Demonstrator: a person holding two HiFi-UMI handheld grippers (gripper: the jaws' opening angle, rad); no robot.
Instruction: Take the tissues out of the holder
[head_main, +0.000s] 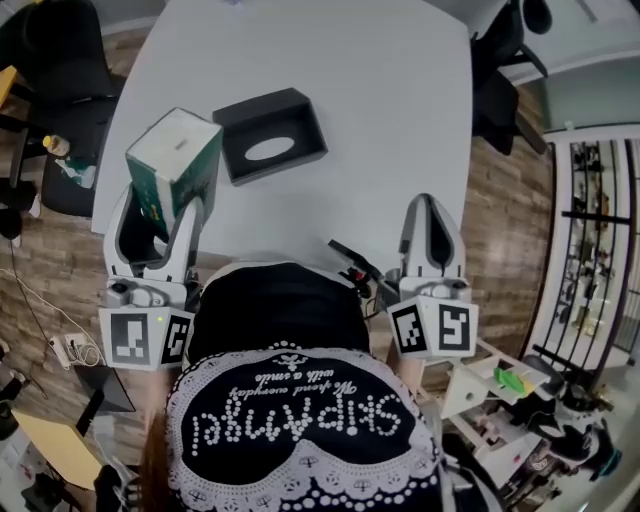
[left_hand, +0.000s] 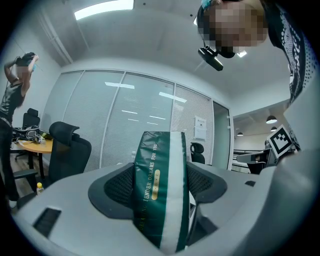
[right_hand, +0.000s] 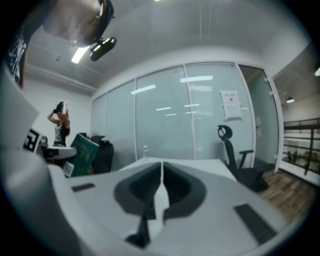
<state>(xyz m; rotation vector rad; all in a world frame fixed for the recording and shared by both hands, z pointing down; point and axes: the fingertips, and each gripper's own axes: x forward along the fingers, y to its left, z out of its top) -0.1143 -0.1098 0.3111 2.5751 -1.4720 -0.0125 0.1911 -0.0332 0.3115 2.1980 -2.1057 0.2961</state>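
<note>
The left tongs (left_hand: 162, 187) are clamped on the tissue pack (head_main: 172, 160), a green-and-white wrapped block that is gripped across its narrow sides and stands up between the jaws. The pack is held in the air above the tabletop's edge, to the left of the holder and nearer the person than it. The right tongs (right_hand: 161, 182) are pressed together with nothing between them, and are kept well to the right of the holder, close to the person's body. The holder (head_main: 270, 135), a black box with an oval opening in the face turned upward, lies on the white tabletop (head_main: 390, 110) and is touched by neither tool.

The pack is judged to be already out of the holder, so what remains is probably to set it down. The squeeze should be kept even, since a soft wrapper can slip or buckle. A bare patch beside the holder should be chosen, the pack lowered until its base lies flat, and only then should the jaws be let apart.
</note>
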